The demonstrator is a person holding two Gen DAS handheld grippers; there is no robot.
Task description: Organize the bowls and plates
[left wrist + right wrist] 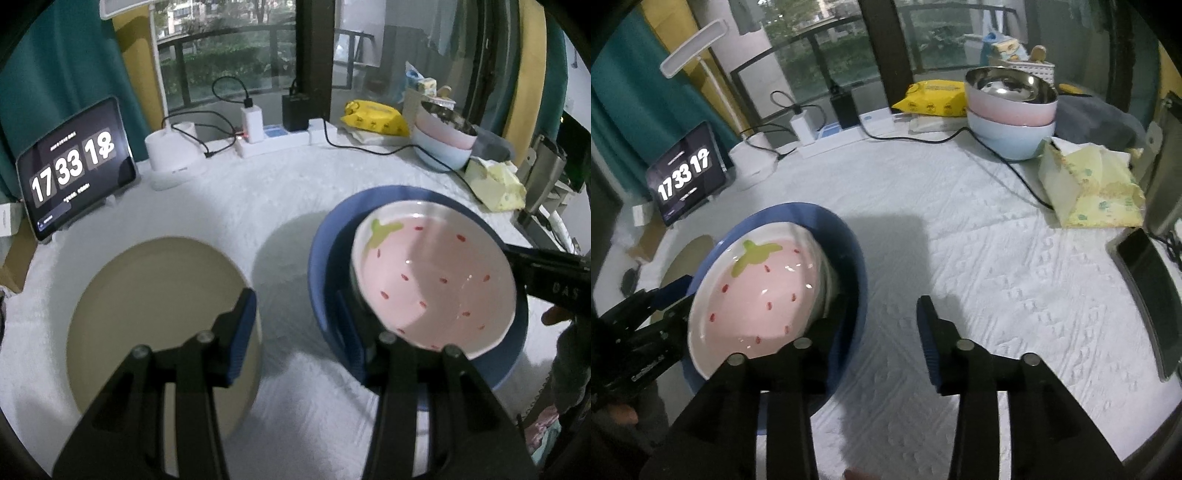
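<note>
A: We work on a table under a white quilted cloth, by a window with a dim balcony behind it. At the far edge stand a clock tablet, a power strip with chargers, and a stack of bowls: steel on pink on pale blue.

B: What do we have nearer?

A: Biggest first: a tan plate lies flat at the left, apart from the rest. Right of it lies a blue plate, and tilted inside that, a strawberry bowl, white-rimmed, pink, glossy, with red seeds and a green leaf.

B: And our tongs?

A: The left gripper is spread wide and holds nothing; one finger hangs over the tan plate, the other sits low against the blue plate's near wall. The right gripper also gapes; its left finger lies at the bowl's rim, its right finger over bare cloth, nothing clamped.

B: So how do we do this well?

A: We judge the bowl should settle level inside the blue plate. It is slick and leaning, so we bring a finger on each side of the rim, close gently, and lower it without scraping. We keep the other tongs clear.
</note>
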